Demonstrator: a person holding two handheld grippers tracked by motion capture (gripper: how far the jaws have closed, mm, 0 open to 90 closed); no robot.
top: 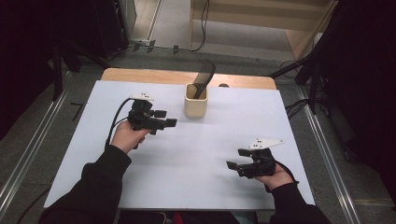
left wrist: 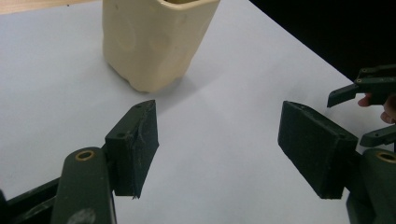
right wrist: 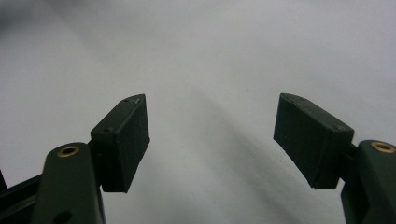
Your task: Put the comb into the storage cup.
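While a comb [top: 204, 77] stands in the cream cup [top: 195, 101], left claw [top: 166, 118] and right claw [top: 236, 158] gape wide, empty.

no readable text anywhere, no labels or brands, no numbers or signs, nothing printed on any surface that i can make out

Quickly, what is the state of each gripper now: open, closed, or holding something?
Left gripper: open, holding nothing, near the cream cup.
Right gripper: open, holding nothing, over the white table.
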